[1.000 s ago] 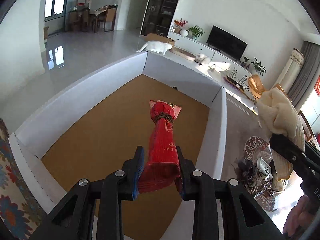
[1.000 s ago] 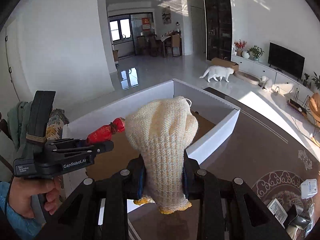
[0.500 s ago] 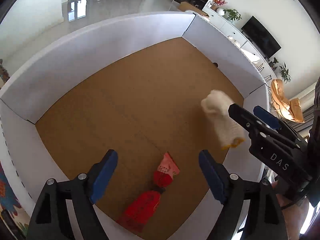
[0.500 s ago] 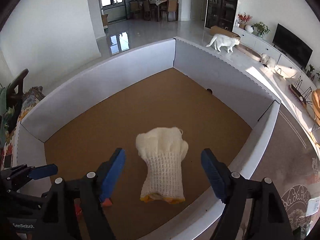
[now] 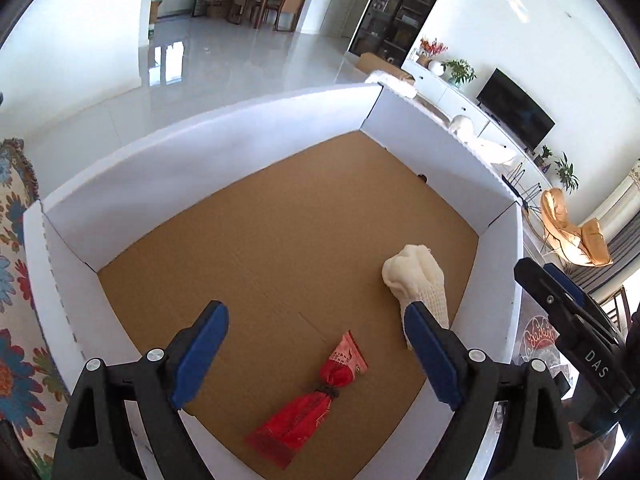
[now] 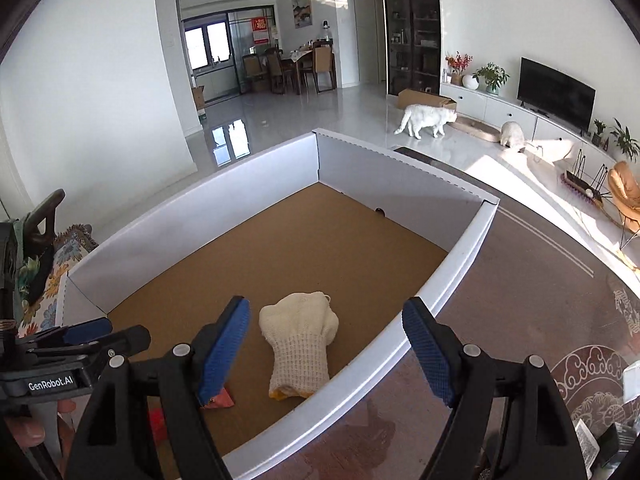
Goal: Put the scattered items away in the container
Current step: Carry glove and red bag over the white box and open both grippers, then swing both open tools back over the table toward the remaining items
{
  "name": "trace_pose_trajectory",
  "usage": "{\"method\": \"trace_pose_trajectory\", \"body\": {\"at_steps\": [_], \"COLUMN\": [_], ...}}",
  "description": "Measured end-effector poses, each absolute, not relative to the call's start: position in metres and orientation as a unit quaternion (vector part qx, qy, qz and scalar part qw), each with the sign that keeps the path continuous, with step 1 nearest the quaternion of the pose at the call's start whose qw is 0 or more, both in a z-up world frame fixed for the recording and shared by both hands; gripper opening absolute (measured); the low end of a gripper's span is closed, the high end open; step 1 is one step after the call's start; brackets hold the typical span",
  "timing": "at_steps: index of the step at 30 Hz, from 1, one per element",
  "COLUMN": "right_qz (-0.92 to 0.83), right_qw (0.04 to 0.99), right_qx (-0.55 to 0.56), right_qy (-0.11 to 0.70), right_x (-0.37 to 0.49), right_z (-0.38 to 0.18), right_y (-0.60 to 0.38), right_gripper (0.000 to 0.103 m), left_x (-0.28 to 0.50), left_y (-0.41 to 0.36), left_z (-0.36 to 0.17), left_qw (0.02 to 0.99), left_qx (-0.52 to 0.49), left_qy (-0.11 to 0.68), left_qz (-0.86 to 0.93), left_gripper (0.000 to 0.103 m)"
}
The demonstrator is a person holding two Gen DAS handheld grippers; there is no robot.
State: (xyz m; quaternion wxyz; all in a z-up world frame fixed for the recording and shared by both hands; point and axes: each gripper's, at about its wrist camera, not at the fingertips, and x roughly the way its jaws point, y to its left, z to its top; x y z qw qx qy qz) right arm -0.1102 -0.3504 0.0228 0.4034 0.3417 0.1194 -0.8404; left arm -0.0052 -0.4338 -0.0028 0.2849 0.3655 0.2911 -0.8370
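A white cardboard box with a brown floor lies below both grippers; it also shows in the right wrist view. A red snack packet lies on its floor near the front wall. A cream knitted glove lies flat beside it, also seen in the left wrist view. My left gripper is open and empty above the packet. My right gripper is open and empty above the glove. A corner of the packet shows behind the right gripper's left finger.
The box rests on a dark patterned table. A floral cushion lies left of the box. Small items sit at the table's right edge. Two white cats are on the floor beyond.
Both grippers, shut on the packet and glove a second ago, opened and dropped them into the box. Since half a second ago both have lifted and tilted up slightly.
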Motion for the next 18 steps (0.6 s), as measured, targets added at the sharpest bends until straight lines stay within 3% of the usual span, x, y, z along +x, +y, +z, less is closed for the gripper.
{"method": "trace_pose_trajectory", "body": {"at_steps": [6, 11, 14, 16, 18], "right_qz": [-0.857, -0.875, -0.887, -0.898, -0.911], "right_qw": [0.403, 0.388, 0.359, 0.327, 0.291], "right_qx": [0.304, 0.250, 0.238, 0.236, 0.240], "right_qy": [0.107, 0.143, 0.168, 0.177, 0.167], "right_x": [-0.085, -0.029, -0.002, 0.012, 0.021], "right_z": [0.041, 0.039, 0.027, 0.019, 0.011], "right_y": [-0.282, -0.202, -0.145, -0.107, -0.065], "right_gripper": [0.079, 0.079, 0.079, 0.079, 0.079], "left_x": [0.018, 0.032, 0.038, 0.036, 0.027], "left_y": [-0.392, -0.322, -0.267, -0.229, -0.198], "left_z": [0.042, 0.079, 0.082, 0.075, 0.060], "left_qw": [0.287, 0.226, 0.169, 0.124, 0.078], "left_qx": [0.283, 0.228, 0.216, 0.227, 0.244], "left_qy": [0.243, 0.204, 0.179, 0.164, 0.154], "left_qz": [-0.882, -0.925, -0.945, -0.952, -0.954], "left_gripper": [0.090, 0.090, 0.092, 0.102, 0.102]}}
